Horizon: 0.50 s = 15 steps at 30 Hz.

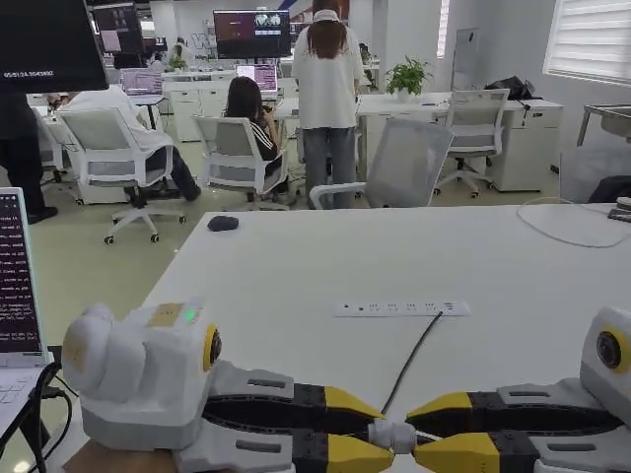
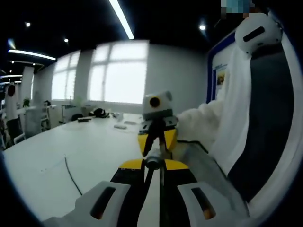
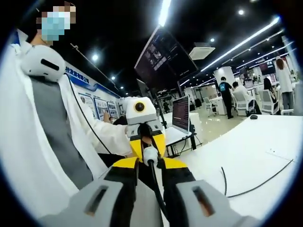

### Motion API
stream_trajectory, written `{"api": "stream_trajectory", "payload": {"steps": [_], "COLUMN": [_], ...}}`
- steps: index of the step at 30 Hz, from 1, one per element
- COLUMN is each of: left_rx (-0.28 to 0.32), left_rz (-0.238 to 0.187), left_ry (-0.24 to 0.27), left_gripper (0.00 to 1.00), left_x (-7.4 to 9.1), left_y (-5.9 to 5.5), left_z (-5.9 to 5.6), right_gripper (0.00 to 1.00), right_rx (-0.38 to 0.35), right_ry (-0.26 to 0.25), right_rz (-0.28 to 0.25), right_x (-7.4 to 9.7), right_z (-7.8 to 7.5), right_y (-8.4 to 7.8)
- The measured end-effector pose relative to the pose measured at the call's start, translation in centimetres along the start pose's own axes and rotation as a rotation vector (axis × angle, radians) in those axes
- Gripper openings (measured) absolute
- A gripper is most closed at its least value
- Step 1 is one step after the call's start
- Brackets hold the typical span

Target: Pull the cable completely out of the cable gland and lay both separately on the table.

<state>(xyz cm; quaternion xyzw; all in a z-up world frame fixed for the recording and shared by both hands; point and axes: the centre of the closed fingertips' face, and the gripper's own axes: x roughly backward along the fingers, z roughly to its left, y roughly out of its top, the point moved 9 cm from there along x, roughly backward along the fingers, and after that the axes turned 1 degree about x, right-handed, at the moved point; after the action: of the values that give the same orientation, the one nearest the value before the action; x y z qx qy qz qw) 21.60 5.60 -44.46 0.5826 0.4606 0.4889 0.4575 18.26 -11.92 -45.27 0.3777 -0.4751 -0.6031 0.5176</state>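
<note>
My two grippers meet tip to tip low over the white table (image 1: 325, 266). The small white cable gland (image 1: 392, 435) sits between them. My left gripper (image 1: 375, 434) is shut on the gland (image 2: 152, 161), with the right gripper (image 2: 158, 139) facing it just beyond. My right gripper (image 1: 422, 440) is shut on the black cable (image 3: 155, 187), which runs back between its jaws from the gland (image 3: 150, 155). More of the cable (image 1: 414, 360) trails across the table away from the gland.
A white power strip (image 1: 401, 308) lies mid-table, a black mouse (image 1: 223, 223) at the far left edge. A laptop (image 1: 15, 296) stands at my left. A thin white cable loop (image 1: 562, 235) lies far right. Office chairs and people fill the room beyond.
</note>
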Motion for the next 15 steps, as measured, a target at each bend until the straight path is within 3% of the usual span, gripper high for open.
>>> {"api": "stream_trajectory", "payload": {"steps": [2,4,8,10,12,13,15], "left_rx": [-0.006,-0.017,-0.008,0.006,0.039,0.098,0.155], "left_rz": [-0.001,0.003,-0.001,0.009,0.006,-0.032,-0.074], "left_ry": [-0.001,-0.012,-0.009,-0.016,-0.033,-0.048,-0.047], "left_gripper": [0.15,0.15,0.15,0.15,0.14,0.14,0.14], "left_x": [-0.15,-0.39,-0.34,-0.34,-0.29,-0.21,-0.07], "left_y": [-0.02,-0.03,-0.04,-0.13,-0.22,-0.1,-0.05], "left_z": [0.02,-0.09,-0.12,-0.21,-0.32,-0.37,-0.04], "right_gripper": [0.21,0.13,0.12,0.11,0.1,0.09,0.09], "right_rx": [0.004,0.036,0.035,0.125,0.17,0.175,0.19], "right_ry": [0.004,-0.009,0.001,0.004,0.014,0.02,0.01], "right_rz": [0.003,-0.001,-0.005,0.028,0.04,0.021,0.006], "right_x": [-0.17,-0.39,-0.15,-0.18,-0.21,-0.18,-0.2], "right_z": [0.14,0.15,-0.03,0.16,0.45,0.59,0.59], "right_y": [-0.08,0.0,0.11,0.12,0.15,0.29,0.63]}}
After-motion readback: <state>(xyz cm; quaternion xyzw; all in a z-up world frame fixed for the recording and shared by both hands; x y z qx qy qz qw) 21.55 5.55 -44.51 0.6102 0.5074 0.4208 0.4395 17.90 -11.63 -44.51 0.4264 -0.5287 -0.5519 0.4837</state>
